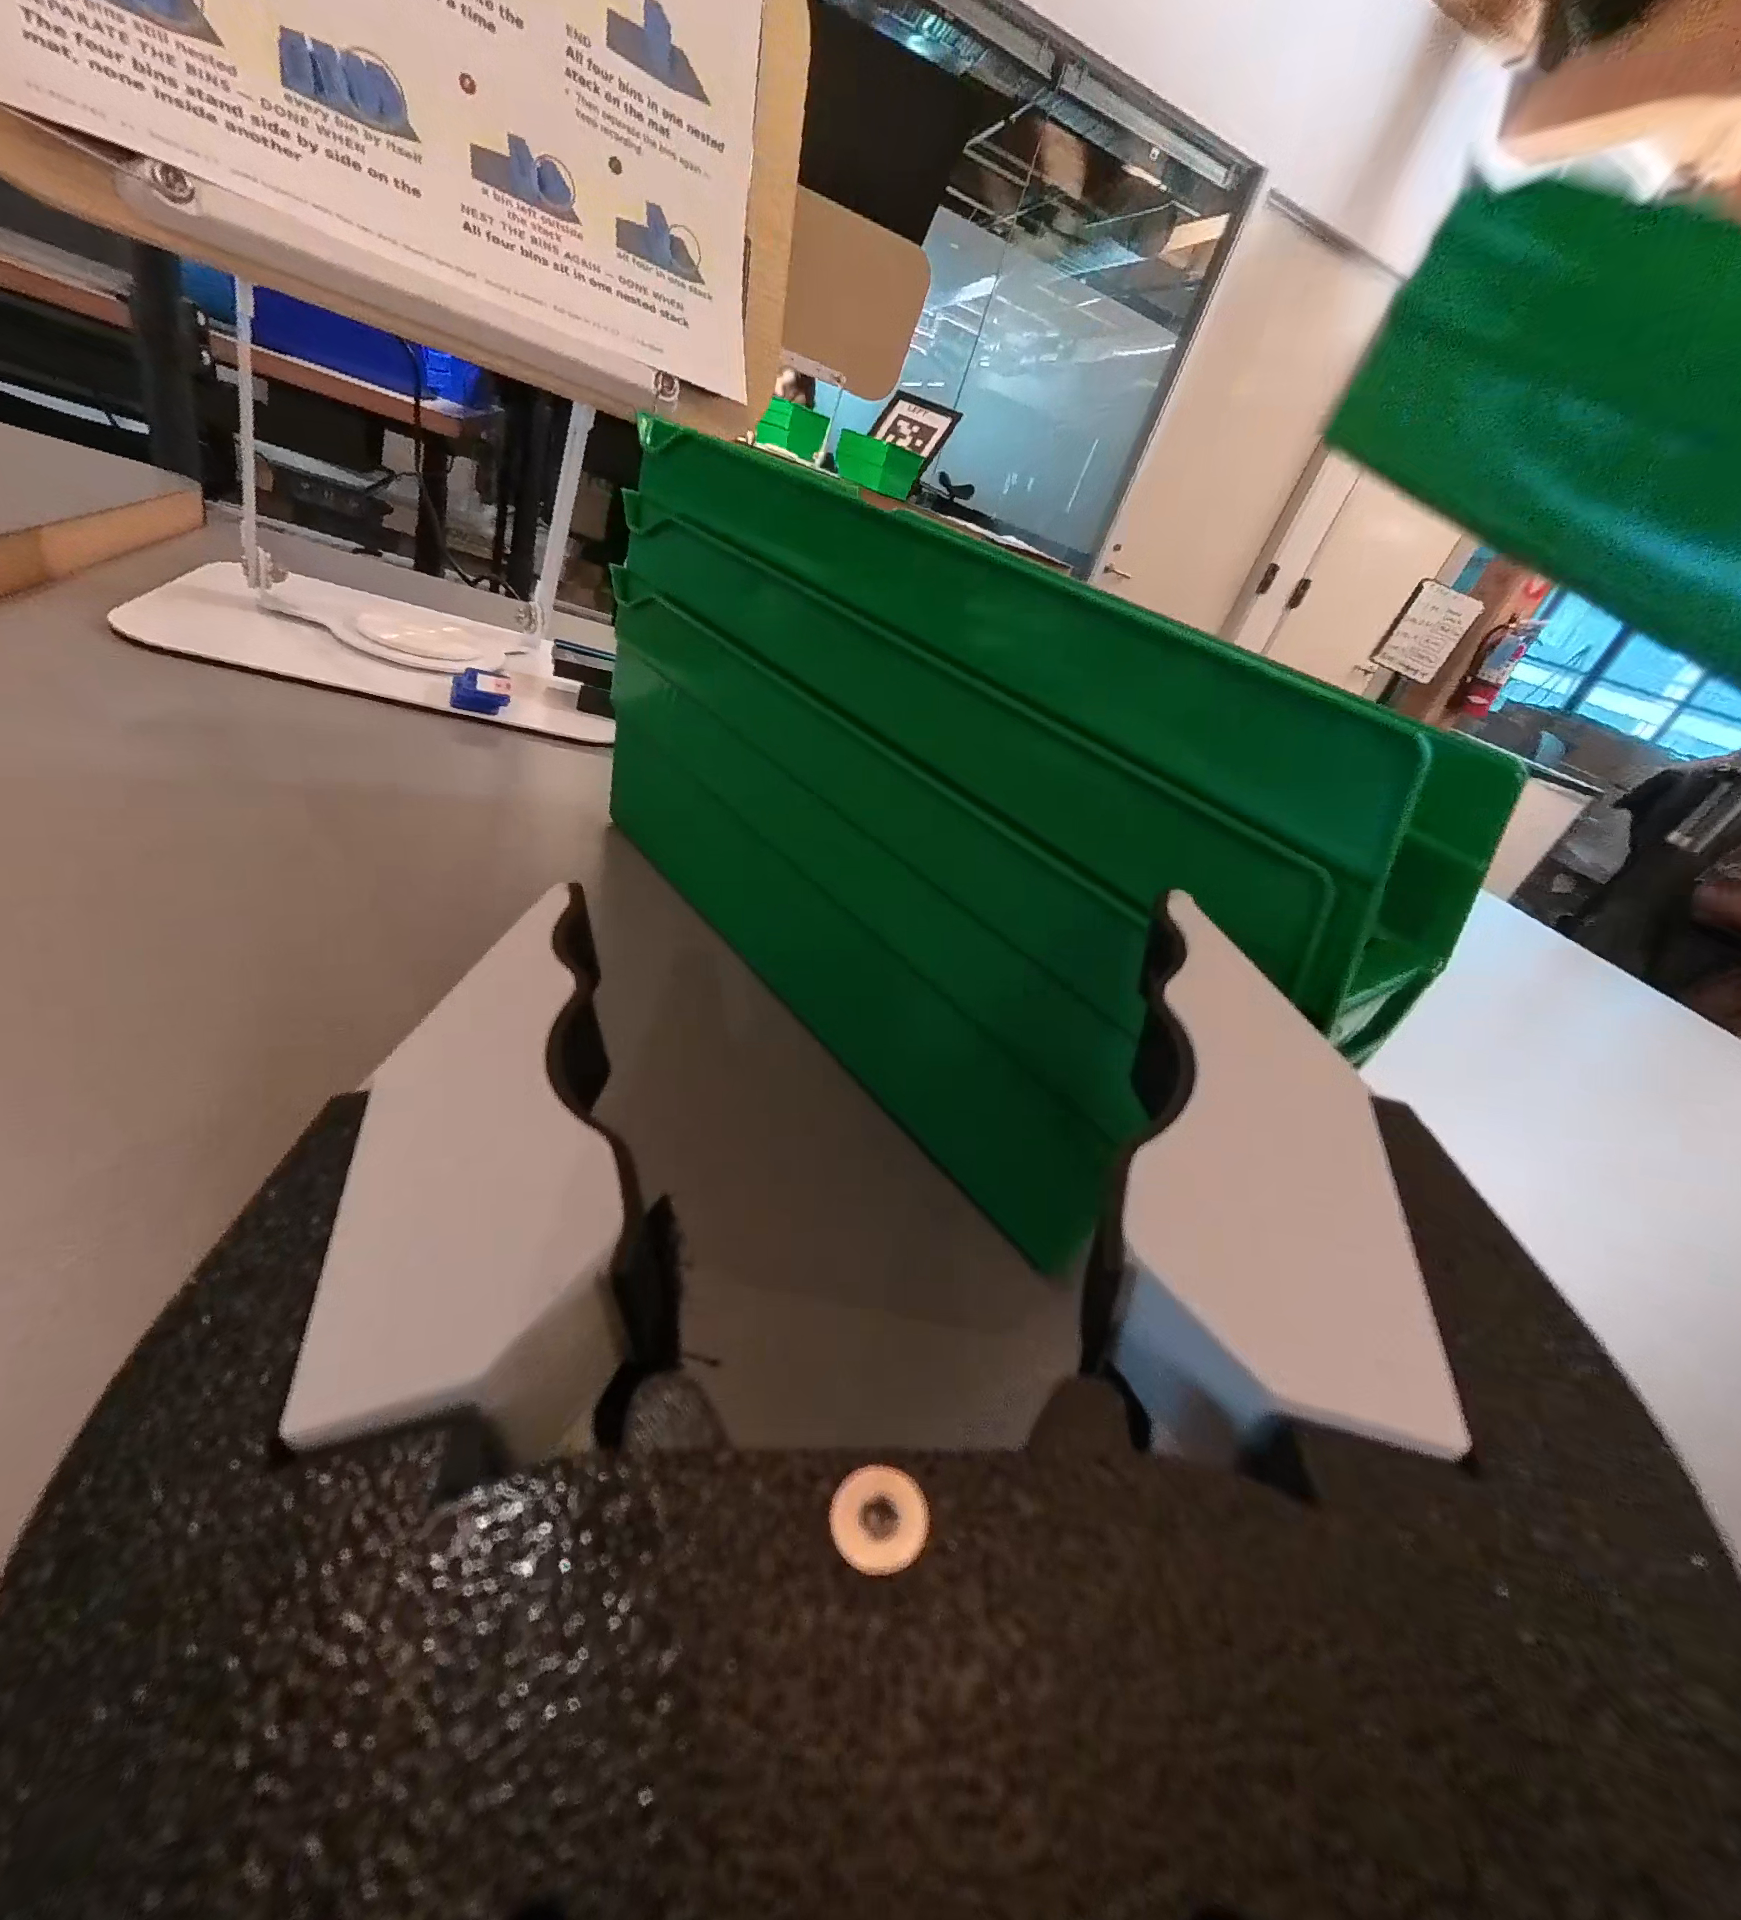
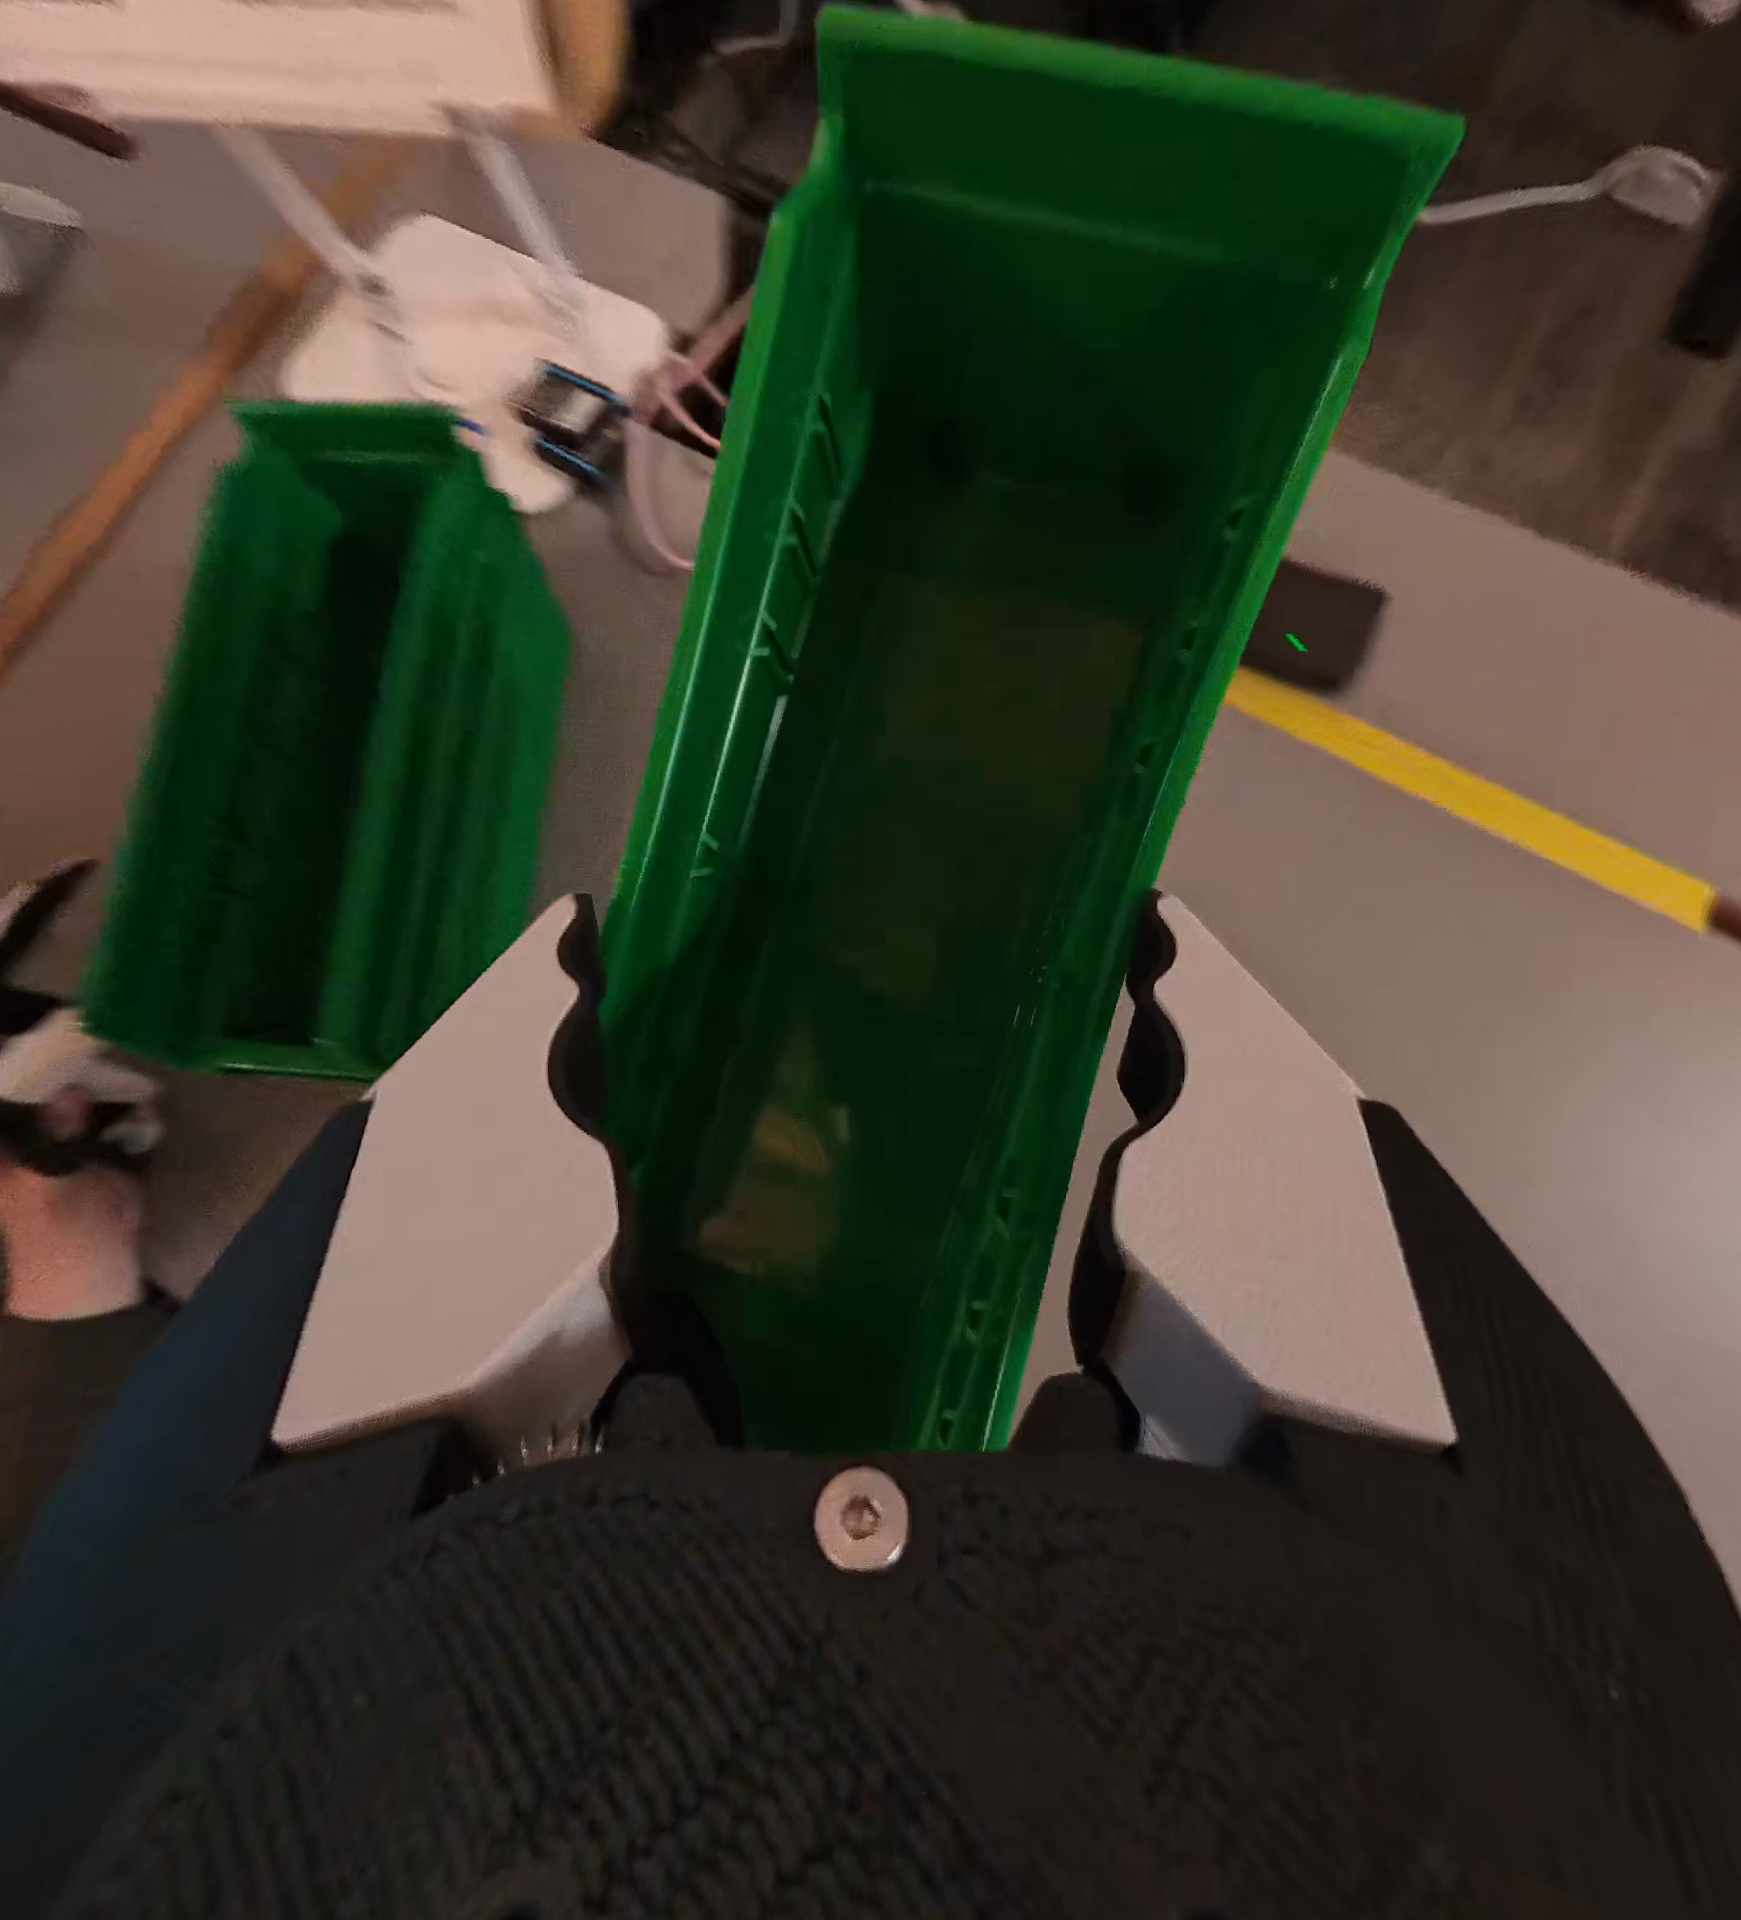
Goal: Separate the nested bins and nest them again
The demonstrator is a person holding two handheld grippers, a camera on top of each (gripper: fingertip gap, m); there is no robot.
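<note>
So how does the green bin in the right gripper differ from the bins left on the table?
The held green bin is single and off the table, between the right gripper's fingers; the nested green stack is several bins together, resting on the grey table with the open left gripper empty beside it. Both are the same green plastic.
</note>
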